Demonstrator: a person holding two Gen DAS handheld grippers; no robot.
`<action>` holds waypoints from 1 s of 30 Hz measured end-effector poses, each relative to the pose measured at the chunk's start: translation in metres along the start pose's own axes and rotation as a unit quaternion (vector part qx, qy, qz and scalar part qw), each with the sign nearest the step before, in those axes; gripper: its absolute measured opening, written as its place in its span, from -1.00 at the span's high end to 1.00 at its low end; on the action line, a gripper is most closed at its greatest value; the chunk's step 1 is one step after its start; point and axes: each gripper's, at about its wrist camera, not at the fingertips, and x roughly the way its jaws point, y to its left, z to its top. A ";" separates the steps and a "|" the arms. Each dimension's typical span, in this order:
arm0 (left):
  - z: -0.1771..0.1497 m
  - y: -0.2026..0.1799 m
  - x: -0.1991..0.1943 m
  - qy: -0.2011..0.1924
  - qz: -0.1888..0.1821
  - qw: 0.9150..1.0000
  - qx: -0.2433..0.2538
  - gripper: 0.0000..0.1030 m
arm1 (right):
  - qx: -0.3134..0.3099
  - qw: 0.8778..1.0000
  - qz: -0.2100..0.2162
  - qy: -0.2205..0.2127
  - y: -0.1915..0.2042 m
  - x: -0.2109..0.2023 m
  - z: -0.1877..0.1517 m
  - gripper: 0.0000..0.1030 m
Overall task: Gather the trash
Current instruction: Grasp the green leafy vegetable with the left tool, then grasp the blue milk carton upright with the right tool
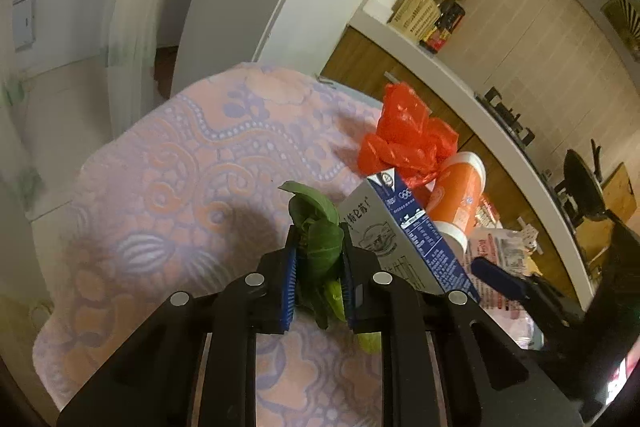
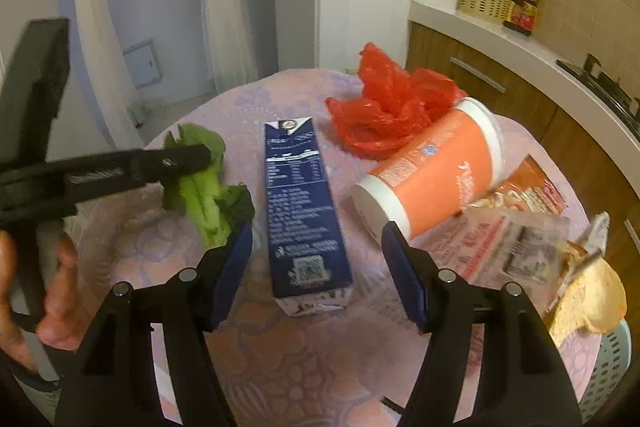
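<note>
The left claw (image 1: 318, 267) is clamped on a leafy green vegetable scrap (image 1: 320, 247), held over the patterned cloth of the bench (image 1: 180, 167). The right claw (image 2: 316, 267) stands wide open astride the near end of a blue carton (image 2: 298, 195) lying flat. Beyond lie an orange cup (image 2: 436, 167) on its side, snack wrappers (image 2: 516, 227) and a crumpled red plastic bag (image 2: 388, 107).

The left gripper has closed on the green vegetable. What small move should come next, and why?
Probably lift the left gripper straight up a little. Its pads are shut on the leafy vegetable, which appears to rest on the tablecloth close beside the milk carton. A short lift should free it without nudging the carton. The right gripper is open and holds nothing.
</note>
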 end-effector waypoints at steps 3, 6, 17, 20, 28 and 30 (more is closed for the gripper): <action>0.002 0.000 -0.010 -0.009 -0.001 1.000 0.003 0.68 | 0.007 1.000 -0.010 0.026 0.000 0.016 0.006 -0.23; 0.004 -0.002 -0.018 -0.017 -0.006 1.000 0.005 0.68 | 0.017 0.998 0.007 0.054 -0.002 0.030 0.007 0.07; 0.012 -0.039 -0.057 -0.059 -0.020 0.997 0.042 0.69 | 0.096 0.994 0.020 -0.043 -0.035 -0.040 0.014 0.30; 0.015 -0.067 -0.066 -0.071 -0.036 0.995 0.067 0.69 | 0.115 0.990 -0.001 -0.082 -0.054 -0.073 0.012 0.30; 0.009 -0.170 -0.045 -0.053 -0.103 0.984 0.135 0.69 | 0.189 0.970 -0.068 -0.140 -0.128 -0.146 -0.029 0.30; 0.003 -0.197 -0.035 -0.043 -0.121 0.980 0.150 0.69 | 0.216 0.962 -0.086 -0.145 -0.153 -0.160 -0.047 0.30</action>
